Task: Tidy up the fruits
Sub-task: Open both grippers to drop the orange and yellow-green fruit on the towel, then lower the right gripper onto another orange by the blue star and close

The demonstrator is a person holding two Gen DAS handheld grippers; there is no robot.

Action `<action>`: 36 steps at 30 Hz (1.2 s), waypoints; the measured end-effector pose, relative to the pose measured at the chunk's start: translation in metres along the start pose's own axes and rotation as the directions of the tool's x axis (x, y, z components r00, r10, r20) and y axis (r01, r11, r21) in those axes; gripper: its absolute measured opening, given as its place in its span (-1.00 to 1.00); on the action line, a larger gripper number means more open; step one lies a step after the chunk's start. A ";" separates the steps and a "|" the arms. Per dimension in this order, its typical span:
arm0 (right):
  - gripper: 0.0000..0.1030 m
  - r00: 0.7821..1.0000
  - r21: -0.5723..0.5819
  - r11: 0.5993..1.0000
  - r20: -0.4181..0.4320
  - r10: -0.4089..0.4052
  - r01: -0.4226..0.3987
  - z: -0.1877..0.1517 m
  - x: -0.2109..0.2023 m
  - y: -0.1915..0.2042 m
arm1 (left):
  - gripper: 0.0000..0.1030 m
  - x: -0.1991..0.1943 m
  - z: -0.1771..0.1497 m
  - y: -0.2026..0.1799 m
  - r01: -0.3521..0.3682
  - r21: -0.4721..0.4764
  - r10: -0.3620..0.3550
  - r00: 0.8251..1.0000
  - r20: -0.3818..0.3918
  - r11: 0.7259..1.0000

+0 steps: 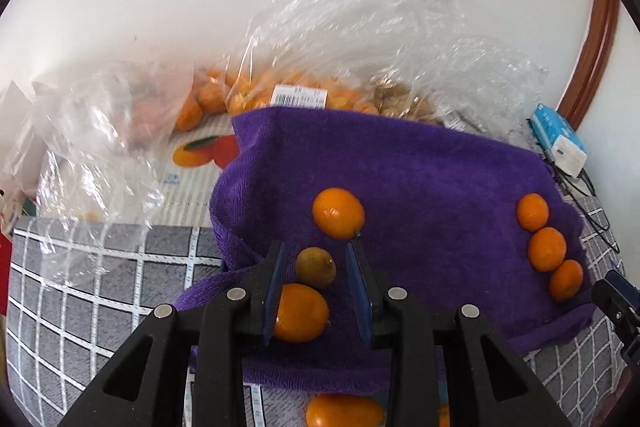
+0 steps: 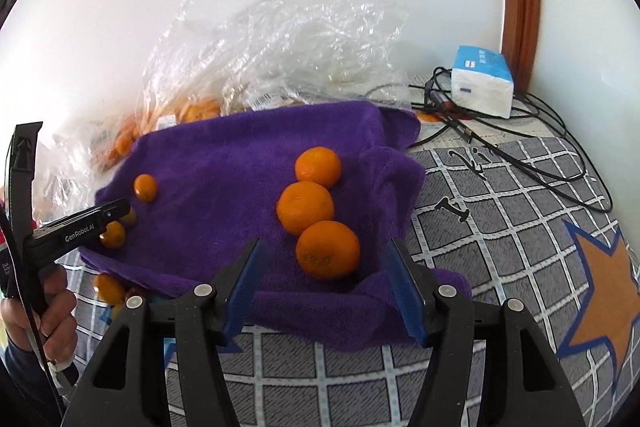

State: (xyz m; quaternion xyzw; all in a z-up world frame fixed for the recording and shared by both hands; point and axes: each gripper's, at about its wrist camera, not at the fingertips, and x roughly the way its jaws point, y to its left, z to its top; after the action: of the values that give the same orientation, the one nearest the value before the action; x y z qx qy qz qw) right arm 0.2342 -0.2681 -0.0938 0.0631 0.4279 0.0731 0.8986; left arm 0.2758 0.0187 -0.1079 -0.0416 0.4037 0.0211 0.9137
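On the purple towel (image 1: 420, 187) lie small oval kumquats and three round tangerines. In the left wrist view, the green kumquat (image 1: 315, 267) sits between the spread blue pads of the left gripper (image 1: 318, 267), touching neither, its long axis running toward 4 o'clock with the stem tip at that end. The near kumquat (image 1: 302, 313) lies touching it at 6 o'clock, long axis across the frame, its left end behind the left pad. The far kumquat (image 1: 339, 213) lies at 12 o'clock, just past the fingertips, axis slanting toward 4 o'clock. Another kumquat (image 1: 344, 411) rests off the towel on the checked cloth (image 1: 100, 287).

The three tangerines (image 2: 316, 207) form a touching row running from 12 to 6 o'clock, the nearest just ahead of the right gripper (image 2: 324, 259), whose jaws stand wide apart, holding nothing.

Clear bags (image 1: 280, 83) at 12 o'clock behind the towel hold many orange fruits.

A hand (image 2: 40, 315) at 9 o'clock grips the left tool's handle, fingers wrapped round it.
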 end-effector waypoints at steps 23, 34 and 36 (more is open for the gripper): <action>0.20 0.998 -0.098 0.995 -0.054 0.017 -0.022 -0.052 -0.017 0.069 | -0.09 -0.074 -0.108 0.098 -0.088 -0.076 0.090 0.996 0.020 0.993; 0.20 0.992 -0.152 0.985 -0.106 0.067 -0.083 -0.068 0.004 0.114 | 0.00 -0.072 -0.127 0.115 -0.039 -0.163 0.042 0.999 0.015 0.986; 0.20 0.991 -0.151 0.984 -0.106 0.078 -0.093 -0.070 0.006 0.119 | 0.00 -0.071 -0.128 0.115 -0.042 -0.158 0.043 0.999 0.002 0.987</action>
State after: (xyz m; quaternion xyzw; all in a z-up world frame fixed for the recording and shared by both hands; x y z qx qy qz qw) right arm 0.1743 -0.1467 -0.1215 0.0073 0.4619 0.1479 0.8745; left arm 0.1259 0.1210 -0.1481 -0.1050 0.3990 0.0724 0.9080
